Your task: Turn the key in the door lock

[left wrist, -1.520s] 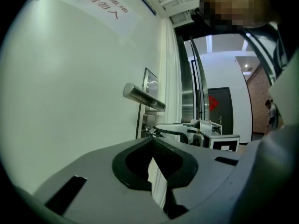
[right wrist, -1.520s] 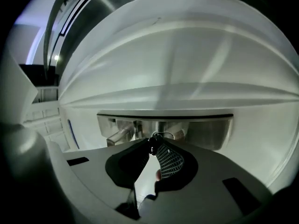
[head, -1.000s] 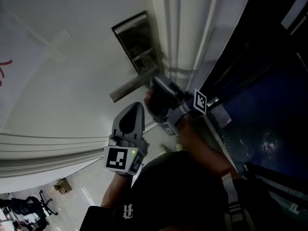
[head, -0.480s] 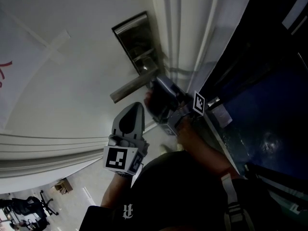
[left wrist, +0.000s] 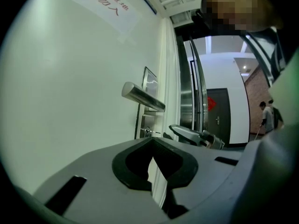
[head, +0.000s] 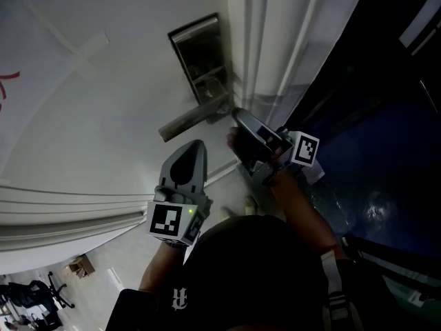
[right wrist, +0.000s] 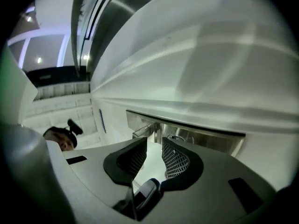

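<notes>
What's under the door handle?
Under the door handle sits a small round lock on the metal plate, with something thin sticking out, likely the key. The left gripper's body hides the plate lower down.

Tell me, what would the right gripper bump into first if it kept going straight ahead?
Most likely the rectangular brushed-steel lock plate, just ahead of the right gripper, whose jaws stand apart and empty; depth is unclear.

The lever handle [head: 187, 121] juts out from the lock plate [head: 203, 57], close beside the key [left wrist: 152, 133] (tight there). I see open air ahead of my right hand-held gripper [right wrist: 154, 143]; the door frame [head: 265, 33] crowds one side.
</notes>
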{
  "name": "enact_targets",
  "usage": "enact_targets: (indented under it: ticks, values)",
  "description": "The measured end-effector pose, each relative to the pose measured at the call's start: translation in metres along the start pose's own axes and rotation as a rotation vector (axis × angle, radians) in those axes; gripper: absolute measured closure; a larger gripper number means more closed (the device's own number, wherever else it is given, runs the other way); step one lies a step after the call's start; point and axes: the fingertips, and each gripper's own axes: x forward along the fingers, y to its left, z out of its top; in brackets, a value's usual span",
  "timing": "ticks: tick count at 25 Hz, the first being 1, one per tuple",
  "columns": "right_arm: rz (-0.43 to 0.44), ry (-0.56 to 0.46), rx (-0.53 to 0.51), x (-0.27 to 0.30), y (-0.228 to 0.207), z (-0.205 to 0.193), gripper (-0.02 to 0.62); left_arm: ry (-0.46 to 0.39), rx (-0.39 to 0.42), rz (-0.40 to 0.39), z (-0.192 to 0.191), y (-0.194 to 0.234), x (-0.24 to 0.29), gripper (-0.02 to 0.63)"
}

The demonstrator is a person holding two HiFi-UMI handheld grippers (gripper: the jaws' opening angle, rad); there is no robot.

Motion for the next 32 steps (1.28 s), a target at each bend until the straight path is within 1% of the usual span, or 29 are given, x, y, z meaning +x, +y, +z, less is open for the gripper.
enact_targets:
  ticks: [1, 2, 3, 5, 6, 7, 8, 13, 15, 17, 19, 22, 25, 28, 32]
  values:
    - [-0.042, 0.035, -0.111, -0.001, 0.006, 0.001, 0.517, -0.004, 0.006, -0.002, 0.000, -0.001, 0.000, 0.600]
    - [-0.096, 0.075, -0.251, -0.002, 0.012, 0.002, 0.517, -0.003, 0.012, -0.003, 0.000, -0.002, 0.001, 0.600]
    - [-0.159, 0.123, -0.418, -0.002, 0.017, 0.001, 0.517, 0.002, 0.016, -0.003, 0.000, -0.003, 0.001, 0.600]
    - [-0.270, 0.236, -0.793, 0.000, 0.025, -0.004, 0.517, 0.003, 0.023, -0.002, 0.001, -0.004, 0.001, 0.600]
    - [-0.307, 0.293, -0.969, 0.001, 0.029, -0.008, 0.517, -0.001, 0.027, -0.003, 0.002, -0.005, 0.001, 0.600]
    - [-0.333, 0.343, -1.122, 0.004, 0.032, -0.011, 0.517, -0.003, 0.029, -0.003, 0.002, -0.006, 0.001, 0.600]
    - [-0.352, 0.386, -1.253, 0.006, 0.034, -0.014, 0.517, -0.002, 0.029, -0.004, 0.003, -0.007, 0.001, 0.600]
    - [-0.459, 0.610, -1.803, 0.012, 0.025, -0.028, 0.517, -0.005, 0.026, -0.009, 0.006, -0.010, 0.000, 0.600]
    - [-0.477, 0.661, -2.018, 0.016, 0.018, -0.031, 0.517, -0.006, 0.025, -0.010, 0.006, -0.011, -0.001, 0.600]
    - [-0.504, 0.703, -2.201, 0.017, 0.010, -0.033, 0.514, -0.006, 0.025, -0.011, 0.006, -0.011, -0.002, 0.600]
    - [-0.522, 0.732, -2.324, 0.018, 0.002, -0.035, 0.512, -0.011, 0.033, -0.012, 0.005, -0.010, -0.004, 0.600]
    - [-0.532, 0.744, -2.424, 0.019, -0.006, -0.037, 0.512, -0.019, 0.045, -0.014, 0.004, -0.008, -0.005, 0.600]
    - [-0.554, 0.716, -2.482, 0.023, -0.010, -0.036, 0.512, -0.009, 0.020, -0.012, 0.004, -0.007, -0.006, 0.600]
    - [-0.589, 0.669, -2.533, 0.030, -0.011, -0.033, 0.512, -0.013, 0.021, -0.015, 0.003, -0.005, -0.007, 0.600]
    - [-0.643, 0.656, -2.566, 0.034, -0.017, -0.027, 0.514, -0.011, 0.010, -0.015, 0.003, -0.003, -0.009, 0.600]
